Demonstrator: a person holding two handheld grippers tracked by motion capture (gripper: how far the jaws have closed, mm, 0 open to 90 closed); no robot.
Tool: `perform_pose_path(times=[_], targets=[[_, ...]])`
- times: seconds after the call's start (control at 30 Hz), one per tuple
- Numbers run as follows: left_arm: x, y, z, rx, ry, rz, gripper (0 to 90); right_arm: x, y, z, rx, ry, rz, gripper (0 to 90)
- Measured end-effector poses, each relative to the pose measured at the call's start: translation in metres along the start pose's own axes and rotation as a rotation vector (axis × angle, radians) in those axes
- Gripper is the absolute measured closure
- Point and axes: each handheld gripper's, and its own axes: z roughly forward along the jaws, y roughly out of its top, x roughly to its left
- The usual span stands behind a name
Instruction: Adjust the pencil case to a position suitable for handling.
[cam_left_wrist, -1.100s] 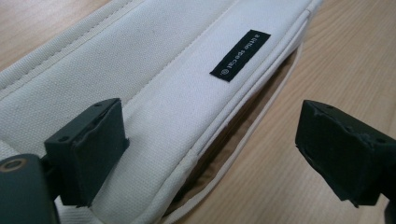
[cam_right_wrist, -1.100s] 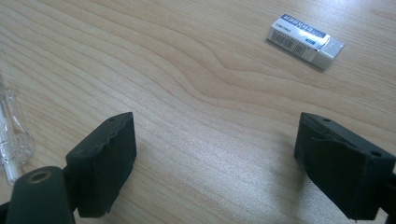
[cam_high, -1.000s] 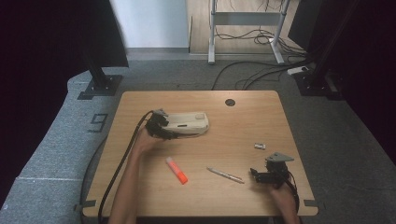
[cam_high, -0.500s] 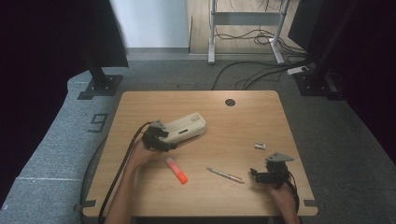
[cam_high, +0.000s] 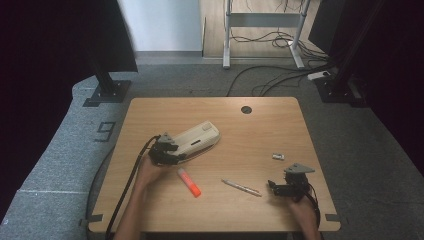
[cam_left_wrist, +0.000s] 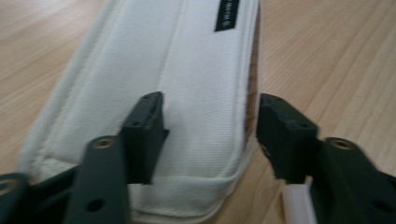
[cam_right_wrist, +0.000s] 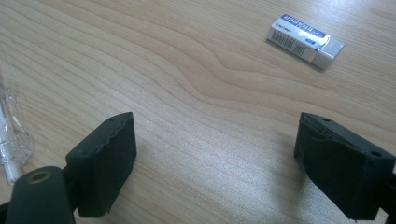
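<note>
The left gripper (cam_high: 170, 150) has its jaws on the near end of the white fabric pencil case (cam_left_wrist: 159, 93), one jaw on top, one beside its edge. The right gripper (cam_right_wrist: 215, 158) stands wide open (nothing between), an eraser (cam_right_wrist: 306, 38) lying ahead of it on the wooden table (cam_right_wrist: 163, 70).
</note>
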Motion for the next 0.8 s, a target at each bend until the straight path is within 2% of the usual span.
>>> perform_pose_path(times=[0.03,0.13,0.2,0.27,0.37,0.5,0.6,0.67,0.77,0.8], targets=[[-0.001,-0.002,-0.001,-0.008,0.003,0.000,50.6,0.000,0.000,0.000,0.000,0.000,0.000,12.5],[-0.005,-0.005,-0.002,-0.011,0.007,0.004,53.0,0.000,0.000,0.000,0.000,0.000,0.000,12.5],[-0.007,-0.006,-0.002,-0.007,0.011,0.008,54.1,0.000,0.000,0.000,0.000,0.000,0.000,12.5],[-0.013,-0.006,-0.001,0.001,0.034,0.019,54.7,0.000,0.000,0.000,0.000,0.000,0.000,12.5],[-0.015,-0.007,0.000,-0.002,0.049,0.018,53.7,0.000,0.000,0.000,0.000,0.000,0.000,12.5],[-0.018,-0.006,0.000,0.002,0.070,0.036,55.7,0.000,0.000,0.000,0.000,0.000,0.000,12.5],[-0.019,-0.005,-0.004,-0.014,0.086,0.038,65.0,0.000,0.000,0.000,0.000,0.000,0.000,12.5],[-0.020,-0.004,-0.008,-0.030,0.091,0.034,70.5,0.000,0.000,0.000,0.000,0.000,0.000,12.5],[-0.021,-0.003,-0.011,-0.036,0.078,0.026,74.1,0.000,0.000,0.000,0.000,0.000,0.000,12.5],[-0.020,-0.003,-0.016,-0.042,0.062,0.016,75.0,0.000,0.000,0.000,0.000,0.000,0.000,12.5]])
